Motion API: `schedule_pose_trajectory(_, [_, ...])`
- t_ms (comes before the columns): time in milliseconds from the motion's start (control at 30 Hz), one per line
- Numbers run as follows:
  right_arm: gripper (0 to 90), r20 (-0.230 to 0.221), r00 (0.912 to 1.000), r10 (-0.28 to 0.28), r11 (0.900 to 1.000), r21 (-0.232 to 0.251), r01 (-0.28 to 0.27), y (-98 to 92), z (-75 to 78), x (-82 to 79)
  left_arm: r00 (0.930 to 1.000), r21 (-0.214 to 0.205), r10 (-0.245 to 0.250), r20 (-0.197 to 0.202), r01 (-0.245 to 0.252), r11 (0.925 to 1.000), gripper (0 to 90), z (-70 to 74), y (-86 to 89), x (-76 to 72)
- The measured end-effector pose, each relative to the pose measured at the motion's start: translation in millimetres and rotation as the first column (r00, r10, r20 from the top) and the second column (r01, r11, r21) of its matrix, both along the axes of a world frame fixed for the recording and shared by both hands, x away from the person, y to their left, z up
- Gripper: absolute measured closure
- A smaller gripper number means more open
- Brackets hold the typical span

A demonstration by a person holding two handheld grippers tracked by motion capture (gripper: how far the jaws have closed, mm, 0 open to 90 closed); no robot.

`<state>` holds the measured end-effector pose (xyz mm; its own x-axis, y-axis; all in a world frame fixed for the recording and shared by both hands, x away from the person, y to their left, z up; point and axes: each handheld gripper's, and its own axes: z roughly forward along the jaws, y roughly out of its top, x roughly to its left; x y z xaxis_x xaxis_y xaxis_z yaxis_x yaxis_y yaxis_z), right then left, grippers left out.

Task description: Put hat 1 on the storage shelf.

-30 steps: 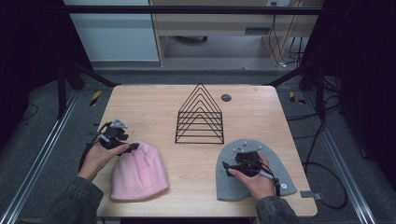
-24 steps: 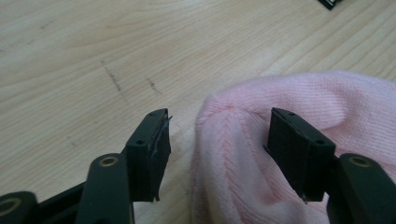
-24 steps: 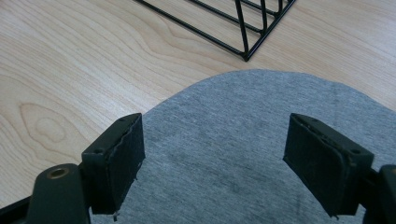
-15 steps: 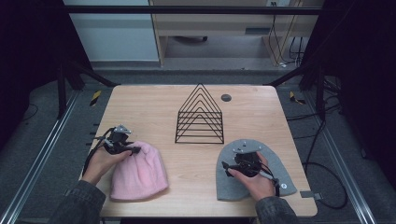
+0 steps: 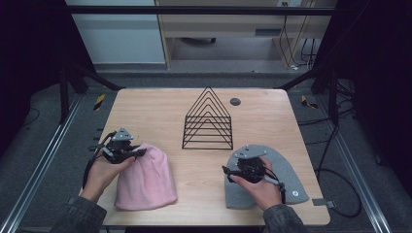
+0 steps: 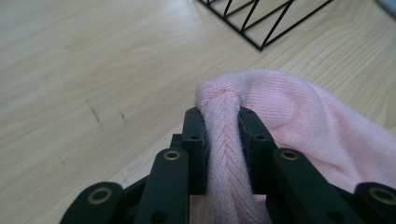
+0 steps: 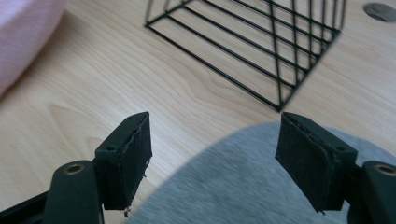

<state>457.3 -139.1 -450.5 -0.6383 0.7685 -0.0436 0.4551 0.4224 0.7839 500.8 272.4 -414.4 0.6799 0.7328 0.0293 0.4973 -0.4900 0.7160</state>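
A pink knit hat (image 5: 145,179) lies flat at the table's front left. My left gripper (image 5: 138,152) is at its top edge. Its jaws have just been closing, and in the left gripper view they (image 6: 222,119) pinch a fold of the pink hat (image 6: 303,121) between the pads. A grey felt hat (image 5: 286,174) lies at the front right under my right hand. My right gripper (image 5: 228,171) points left over its edge. Its jaws (image 7: 215,140) have just been closing a little but still stand wide apart above the grey hat (image 7: 243,186), pressing on nothing.
A black wire rack (image 5: 208,121) shaped like a triangle stands mid-table between the two hats, and appears again in the right gripper view (image 7: 261,42). A dark round grommet (image 5: 235,101) sits behind it. Bare wooden table (image 5: 145,111) lies beyond the left hand.
The left gripper's jaws have closed on the pink hat's top edge and the hand has shifted slightly. The right hand has barely moved over the grey hat.
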Motion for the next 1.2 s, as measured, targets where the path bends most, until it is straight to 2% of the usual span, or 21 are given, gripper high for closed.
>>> schedule_pose_trajectory(33, [27.0,-0.002,0.9994,0.033,0.9994,-0.003,-0.033,8.9,5.1,-2.4,0.9996,-0.007,-0.006,0.028,0.006,1.0000,75.2,10.3,-4.2,-5.6])
schedule_pose_trajectory(67, [27.1,0.000,0.9987,0.051,0.9987,-0.002,-0.051,14.3,8.3,-4.0,0.9996,-0.007,-0.006,0.028,0.006,1.0000,75.4,10.3,-4.2,-5.6])
schedule_pose_trajectory(167, [27.3,0.009,0.9968,0.079,0.9969,0.000,-0.079,24.5,15.3,-6.6,0.9973,-0.016,-0.021,0.070,0.023,0.9996,75.7,26.9,-11.0,-13.3])
schedule_pose_trajectory(200, [27.2,0.020,0.9938,0.109,0.9940,-0.002,-0.109,33.9,23.1,-8.7,0.9950,-0.022,-0.027,0.097,0.029,0.9993,75.9,37.3,-14.8,-18.4])
schedule_pose_trajectory(233, [27.2,0.020,0.9938,0.109,0.9940,-0.002,-0.109,33.9,23.1,-8.7,0.9950,-0.022,-0.027,0.097,0.029,0.9993,76.0,37.3,-14.8,-18.4])
schedule_pose_trajectory(400, [26.7,0.039,0.9863,0.161,0.9870,-0.012,-0.160,54.5,37.1,-7.5,0.9855,-0.026,-0.041,0.164,0.046,0.9986,76.2,59.2,-22.2,-29.5])
schedule_pose_trajectory(500, [31.0,0.053,0.9824,0.179,0.9839,-0.015,-0.178,65.0,41.4,-4.4,0.9821,-0.039,-0.045,0.183,0.053,0.9979,76.3,69.2,-24.5,-30.2])
schedule_pose_trajectory(700, [39.0,0.045,0.9734,0.225,0.9744,-0.002,-0.225,83.0,44.9,0.5,0.9729,-0.048,-0.047,0.226,0.059,0.9971,76.5,87.3,-31.2,-29.0])
schedule_pose_trajectory(867, [43.3,0.036,0.9663,0.255,0.9669,0.006,-0.255,98.1,47.0,5.2,0.9677,-0.054,-0.061,0.245,0.076,0.9957,76.4,101.3,-38.1,-29.1])
schedule_pose_trajectory(933, [45.0,0.037,0.9662,0.255,0.9666,0.014,-0.256,99.8,46.6,6.2,0.9648,-0.054,-0.067,0.254,0.083,0.9951,76.4,108.4,-42.5,-30.5])
schedule_pose_trajectory(1100, [45.5,0.011,0.9688,0.248,0.9653,0.082,-0.248,107.2,42.9,8.3,0.9589,-0.064,-0.076,0.273,0.097,0.9932,76.4,124.0,-52.9,-33.1])
schedule_pose_trajectory(1200, [42.8,-0.003,0.9703,0.242,0.9680,0.068,-0.241,114.1,34.8,7.9,0.9568,-0.081,-0.084,0.278,0.111,0.9906,76.4,132.4,-56.7,-35.3])
